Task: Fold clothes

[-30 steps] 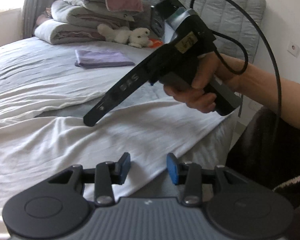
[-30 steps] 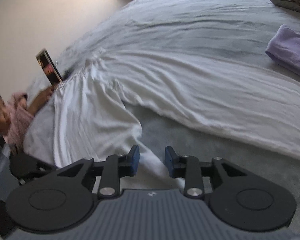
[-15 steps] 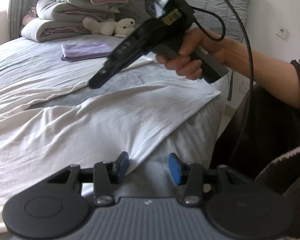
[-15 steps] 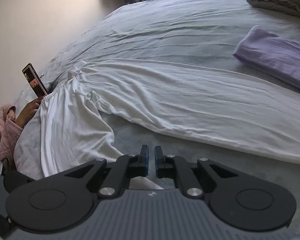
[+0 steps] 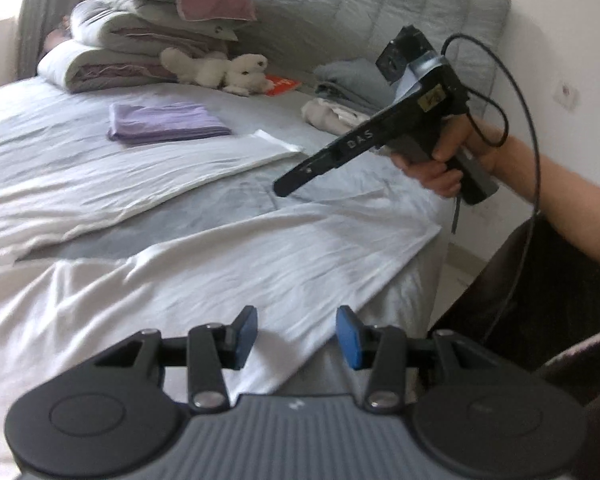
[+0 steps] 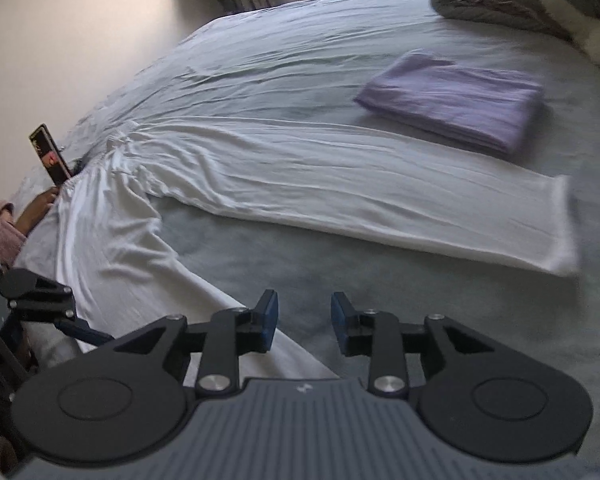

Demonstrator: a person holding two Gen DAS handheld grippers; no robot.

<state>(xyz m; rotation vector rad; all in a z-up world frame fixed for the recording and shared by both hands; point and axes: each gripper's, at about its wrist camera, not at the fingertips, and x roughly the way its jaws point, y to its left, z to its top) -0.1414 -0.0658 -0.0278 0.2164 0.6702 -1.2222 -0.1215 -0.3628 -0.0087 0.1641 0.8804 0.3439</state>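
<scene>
While white trousers point(image 6: 340, 184) lie spread on the bed point(image 6: 420, 300), left gripper point(image 5: 296, 338) stays parted and empty; right gripper point(image 6: 304, 320) has just been opening, seemingly empty too.

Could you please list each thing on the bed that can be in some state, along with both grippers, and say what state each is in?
White fabric trousers: unfolded, spread flat on the bed, legs apart.
Purple cloth: folded, lying beside a trouser leg.
Grey and pink quilts: folded, stacked at the headboard.
White plush toy: lying on its side.
Left gripper: open, empty.
Right gripper: open, jaws just opening, nothing between them.
</scene>
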